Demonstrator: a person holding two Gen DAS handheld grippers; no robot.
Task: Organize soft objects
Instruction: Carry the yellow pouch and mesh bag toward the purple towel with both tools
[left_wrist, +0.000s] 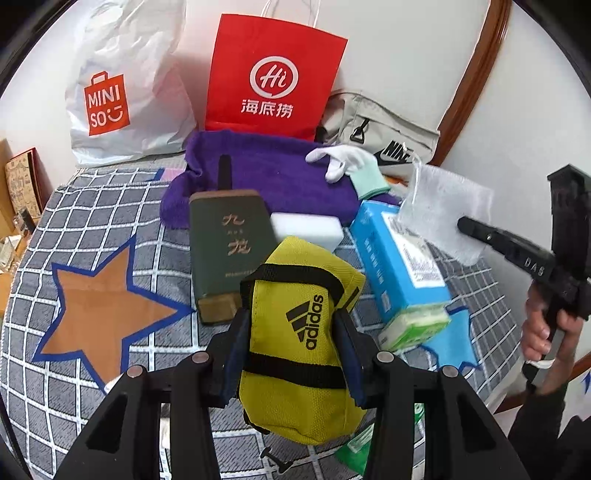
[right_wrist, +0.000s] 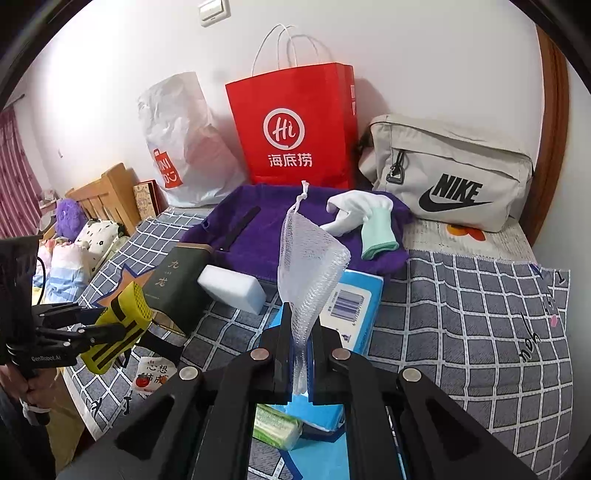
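Observation:
My left gripper (left_wrist: 291, 328) is shut on a yellow Adidas pouch (left_wrist: 303, 332) and holds it above the checked bed cover; it also shows in the right wrist view (right_wrist: 118, 325). My right gripper (right_wrist: 299, 339) is shut on a white mesh net bag (right_wrist: 310, 266), held upright above a blue tissue pack (right_wrist: 354, 302). The net bag also shows in the left wrist view (left_wrist: 443, 206). A purple towel (right_wrist: 258, 232) lies further back with a white glove (right_wrist: 362, 214) on it. A white sponge block (right_wrist: 232, 284) lies next to a dark green box (right_wrist: 177, 280).
A red paper bag (right_wrist: 295, 125), a white Miniso plastic bag (right_wrist: 184, 147) and a grey Nike bag (right_wrist: 450, 177) stand against the wall. A small green packet (right_wrist: 277, 428) lies under my right gripper. A wooden bed frame (right_wrist: 107, 195) stands on the left.

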